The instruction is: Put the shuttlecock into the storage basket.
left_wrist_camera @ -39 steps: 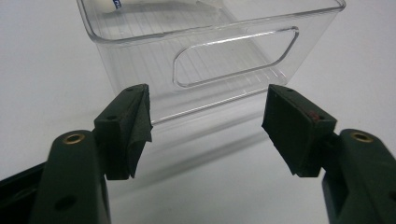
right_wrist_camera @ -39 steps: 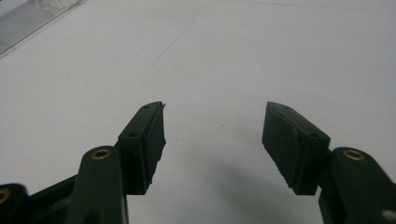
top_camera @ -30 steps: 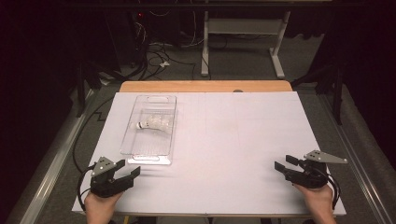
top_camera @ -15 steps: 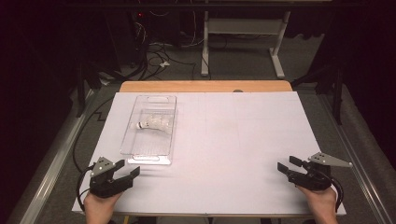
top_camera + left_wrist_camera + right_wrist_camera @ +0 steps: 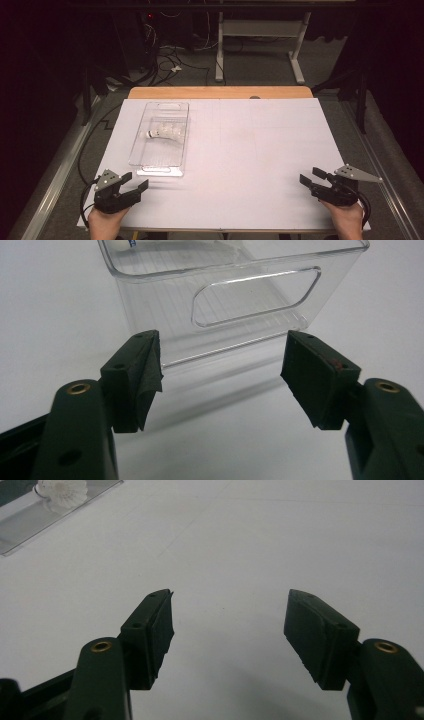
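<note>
Before you a white sheet (image 5: 260,165) covering the table, a wooden edge (image 5: 220,92) at its far side, grey floor (image 5: 260,60) beyond (cables (image 5: 165,57) tangled there), a white desk frame (image 5: 260,45), dark surroundings.

High view overlooks the table (image 5: 240,150); tool cameras skim it closely.

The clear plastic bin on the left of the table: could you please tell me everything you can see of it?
The clear plastic bin is a long, transparent, open-topped rectangular container with a rounded rim and a cut-out handle slot in each short end. It lies flat on the white table cover, left of centre, its long sides running away from the person. White shuttlecocks lie inside, near the middle. Nothing grips it: the left tongs stand open just short of its near end.
</note>
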A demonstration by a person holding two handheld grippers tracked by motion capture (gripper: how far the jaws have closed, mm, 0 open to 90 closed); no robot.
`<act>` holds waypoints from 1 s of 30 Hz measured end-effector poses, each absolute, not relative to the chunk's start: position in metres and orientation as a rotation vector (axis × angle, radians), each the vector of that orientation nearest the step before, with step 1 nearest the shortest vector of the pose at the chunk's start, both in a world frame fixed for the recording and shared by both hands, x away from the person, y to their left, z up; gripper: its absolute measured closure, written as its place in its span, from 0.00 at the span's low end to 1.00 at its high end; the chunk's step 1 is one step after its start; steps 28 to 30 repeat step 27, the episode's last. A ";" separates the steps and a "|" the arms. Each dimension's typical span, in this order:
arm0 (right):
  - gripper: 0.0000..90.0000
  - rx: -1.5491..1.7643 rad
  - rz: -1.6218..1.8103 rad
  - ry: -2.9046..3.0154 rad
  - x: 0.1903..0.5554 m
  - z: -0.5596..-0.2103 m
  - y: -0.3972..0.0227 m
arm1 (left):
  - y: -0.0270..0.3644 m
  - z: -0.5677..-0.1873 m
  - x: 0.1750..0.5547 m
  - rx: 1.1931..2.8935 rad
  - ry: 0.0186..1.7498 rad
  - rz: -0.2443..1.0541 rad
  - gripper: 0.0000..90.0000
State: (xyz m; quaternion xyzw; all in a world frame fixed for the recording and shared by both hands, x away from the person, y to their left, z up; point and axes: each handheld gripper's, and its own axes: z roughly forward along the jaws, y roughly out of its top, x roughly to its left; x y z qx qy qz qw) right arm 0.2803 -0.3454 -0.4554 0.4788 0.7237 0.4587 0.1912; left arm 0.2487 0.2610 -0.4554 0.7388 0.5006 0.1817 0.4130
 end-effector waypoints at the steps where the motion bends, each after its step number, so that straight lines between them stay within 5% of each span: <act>1: 0.41 1.344 1.295 2.026 0.280 -0.455 -0.346 | 0.261 -0.455 0.249 1.858 1.259 0.457 0.37; 30: 0.38 1.359 1.324 1.985 0.278 -0.455 -0.350 | 0.261 -0.456 0.249 1.859 1.257 0.456 0.37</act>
